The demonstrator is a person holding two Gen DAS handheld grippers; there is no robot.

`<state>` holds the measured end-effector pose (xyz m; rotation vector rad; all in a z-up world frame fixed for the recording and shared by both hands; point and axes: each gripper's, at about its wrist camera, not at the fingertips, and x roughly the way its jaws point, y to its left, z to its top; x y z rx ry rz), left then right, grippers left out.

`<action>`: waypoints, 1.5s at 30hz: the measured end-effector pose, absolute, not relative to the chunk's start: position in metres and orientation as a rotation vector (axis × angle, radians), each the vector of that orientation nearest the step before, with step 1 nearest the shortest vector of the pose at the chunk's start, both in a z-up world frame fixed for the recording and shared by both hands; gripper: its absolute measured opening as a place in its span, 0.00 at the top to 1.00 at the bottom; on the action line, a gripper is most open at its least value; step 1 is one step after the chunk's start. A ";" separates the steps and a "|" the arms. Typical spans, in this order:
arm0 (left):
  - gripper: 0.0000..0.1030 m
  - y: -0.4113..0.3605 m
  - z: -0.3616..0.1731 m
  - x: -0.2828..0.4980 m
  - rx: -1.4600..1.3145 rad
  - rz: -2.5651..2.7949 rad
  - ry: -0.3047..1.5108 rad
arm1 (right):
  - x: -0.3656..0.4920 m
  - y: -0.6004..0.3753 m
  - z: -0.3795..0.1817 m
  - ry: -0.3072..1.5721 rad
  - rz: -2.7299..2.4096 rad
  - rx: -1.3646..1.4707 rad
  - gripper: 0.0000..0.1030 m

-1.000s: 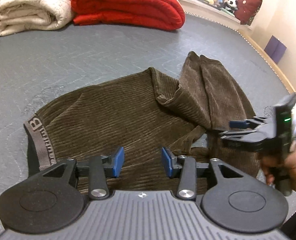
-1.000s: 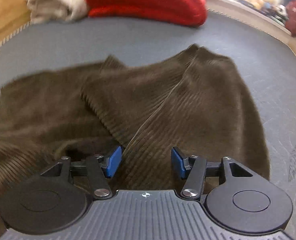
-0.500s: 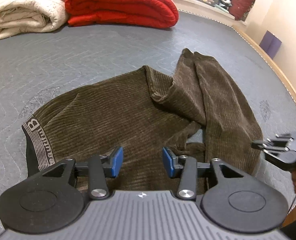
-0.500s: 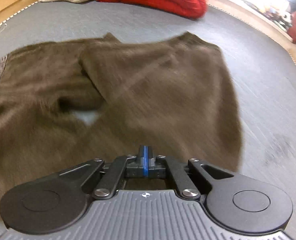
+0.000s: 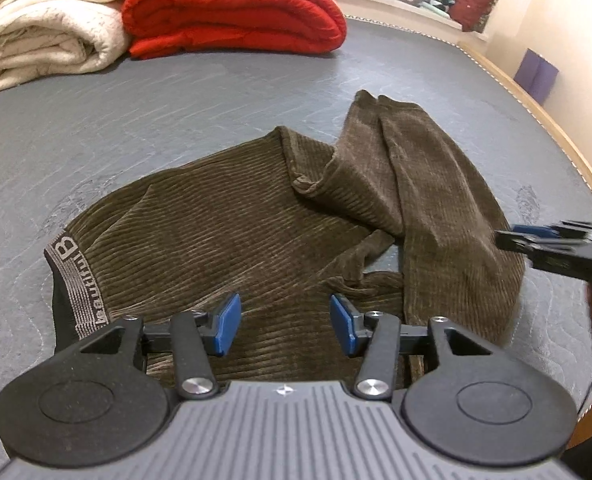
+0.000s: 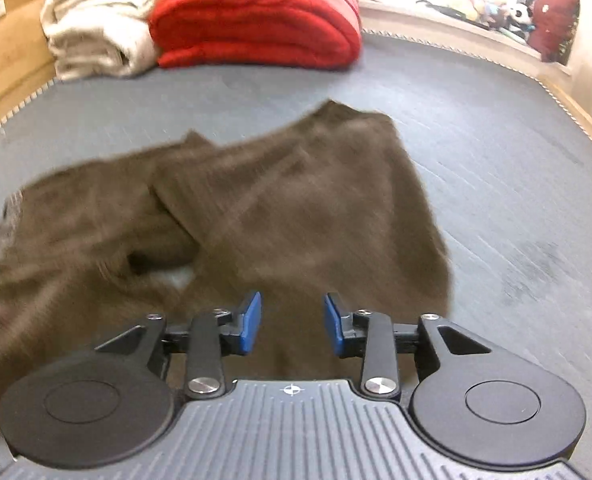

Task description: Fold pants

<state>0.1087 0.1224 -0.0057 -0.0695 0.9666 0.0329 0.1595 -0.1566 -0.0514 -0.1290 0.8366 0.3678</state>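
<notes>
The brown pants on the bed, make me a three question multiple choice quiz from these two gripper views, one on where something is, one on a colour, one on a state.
1. Where does the waistband of the brown pants lie in the left wrist view?
A. at the left end
B. at the far right
C. under the red quilt

2. What colour is the folded quilt next to the cream blanket?
A. blue
B. red
C. green

3. How stands the right gripper?
A. shut on the pants
B. shut on nothing
C. open, holding nothing

Answers:
1 A, the grey lettered waistband sits at the pants' left end.
2 B, the quilt is bright red.
3 C, its blue pads stand apart with only cloth lying beneath them.
</notes>
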 end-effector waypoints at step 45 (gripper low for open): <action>0.40 0.175 -0.098 0.056 0.187 -0.028 1.390 | 0.077 -0.328 -0.034 0.893 0.427 -0.084 0.68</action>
